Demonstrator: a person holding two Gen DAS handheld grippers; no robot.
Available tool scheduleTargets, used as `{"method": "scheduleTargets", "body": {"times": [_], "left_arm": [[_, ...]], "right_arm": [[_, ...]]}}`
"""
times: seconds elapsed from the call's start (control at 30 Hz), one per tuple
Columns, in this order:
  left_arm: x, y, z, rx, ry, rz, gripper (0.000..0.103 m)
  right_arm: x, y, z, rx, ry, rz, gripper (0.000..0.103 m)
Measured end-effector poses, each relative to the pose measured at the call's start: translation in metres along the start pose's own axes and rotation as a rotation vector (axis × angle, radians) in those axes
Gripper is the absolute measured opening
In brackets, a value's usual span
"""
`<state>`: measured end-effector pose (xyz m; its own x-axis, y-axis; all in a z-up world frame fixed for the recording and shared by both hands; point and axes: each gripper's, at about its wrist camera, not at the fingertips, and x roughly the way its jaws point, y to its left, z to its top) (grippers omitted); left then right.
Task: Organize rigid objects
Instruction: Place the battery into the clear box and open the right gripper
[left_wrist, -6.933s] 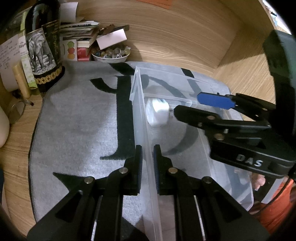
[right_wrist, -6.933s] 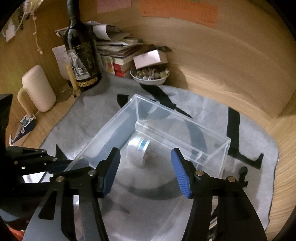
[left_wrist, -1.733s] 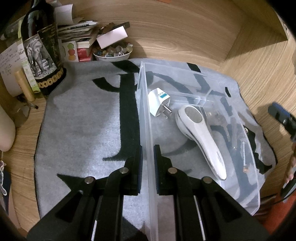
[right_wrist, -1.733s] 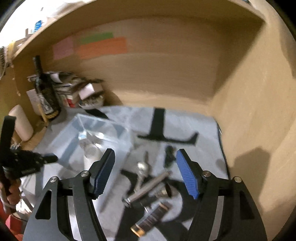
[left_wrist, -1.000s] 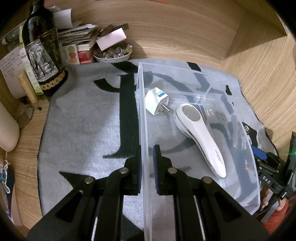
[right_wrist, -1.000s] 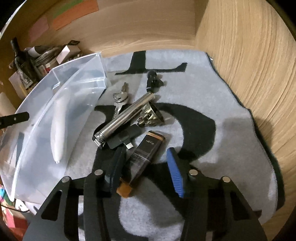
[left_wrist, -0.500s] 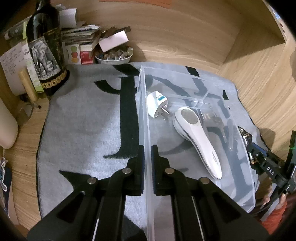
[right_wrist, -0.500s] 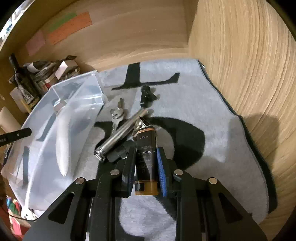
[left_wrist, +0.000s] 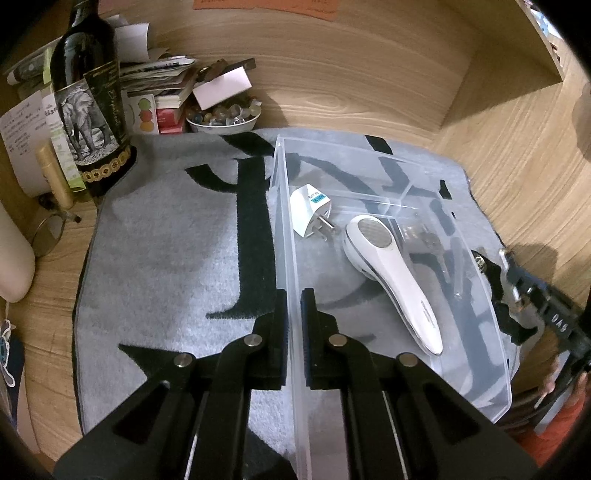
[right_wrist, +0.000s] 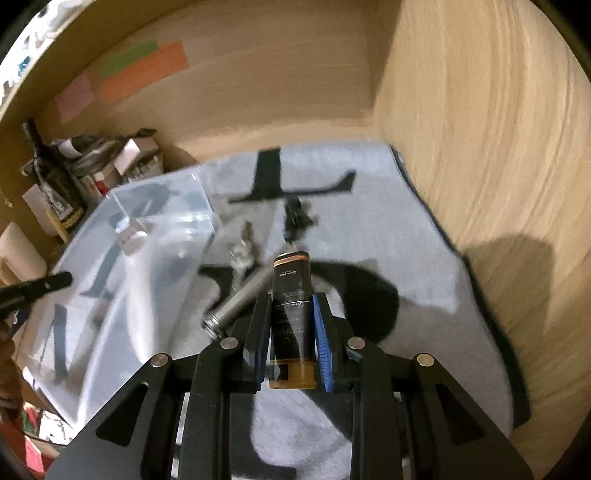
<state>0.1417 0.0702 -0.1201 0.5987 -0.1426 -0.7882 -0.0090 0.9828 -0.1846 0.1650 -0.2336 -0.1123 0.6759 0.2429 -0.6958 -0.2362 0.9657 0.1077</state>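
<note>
My left gripper (left_wrist: 291, 299) is shut on the near left wall of the clear plastic bin (left_wrist: 286, 229). Inside the bin lie a white plug adapter (left_wrist: 308, 214) and a white handheld device (left_wrist: 391, 273). My right gripper (right_wrist: 290, 302) is shut on a dark tube with an orange cap (right_wrist: 291, 295) and holds it above the mat. Below it on the mat lie a silver cylinder (right_wrist: 240, 299), keys (right_wrist: 242, 251) and a small black part (right_wrist: 295, 216). The bin shows blurred at the left of the right wrist view (right_wrist: 162, 206).
A grey mat with black marks (left_wrist: 166, 240) covers the wooden desk. A wine bottle (left_wrist: 92, 99), stacked papers and boxes (left_wrist: 162, 81) and a bowl of small items (left_wrist: 223, 118) stand at the back left. Wooden walls (right_wrist: 480, 147) close in the back and right.
My right gripper closed on the dark tube and has lifted it off the pile on the mat. My left gripper has stayed clamped on the bin wall.
</note>
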Motion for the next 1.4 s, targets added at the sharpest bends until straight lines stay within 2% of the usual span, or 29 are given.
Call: {"method": "scheduleTargets", "body": {"times": [0.33,0.47,0.6,0.8,1.17,1.4], "left_arm": [[0.000,0.002,-0.001,-0.002,-0.007,-0.015,0.007],[0.000,0.002,-0.001,-0.004,-0.006,-0.020,0.007],[0.000,0.002,0.000,-0.001,-0.004,-0.024,0.007],[0.000,0.004,0.000,-0.003,-0.004,-0.037,0.008],[0.001,0.003,0.000,-0.001,-0.002,-0.035,0.008],[0.001,0.003,0.001,-0.003,0.000,-0.032,0.008]], "right_arm": [[-0.011,0.064,0.040,-0.164,-0.101,0.129,0.021],[-0.003,0.092,0.044,-0.228,-0.095,0.188,0.021],[0.009,0.119,0.041,-0.302,-0.054,0.260,0.021],[0.030,0.146,0.035,-0.399,0.004,0.272,0.021],[0.053,0.168,0.033,-0.499,0.105,0.278,0.021],[0.047,0.163,0.035,-0.482,0.093,0.278,0.023]]}}
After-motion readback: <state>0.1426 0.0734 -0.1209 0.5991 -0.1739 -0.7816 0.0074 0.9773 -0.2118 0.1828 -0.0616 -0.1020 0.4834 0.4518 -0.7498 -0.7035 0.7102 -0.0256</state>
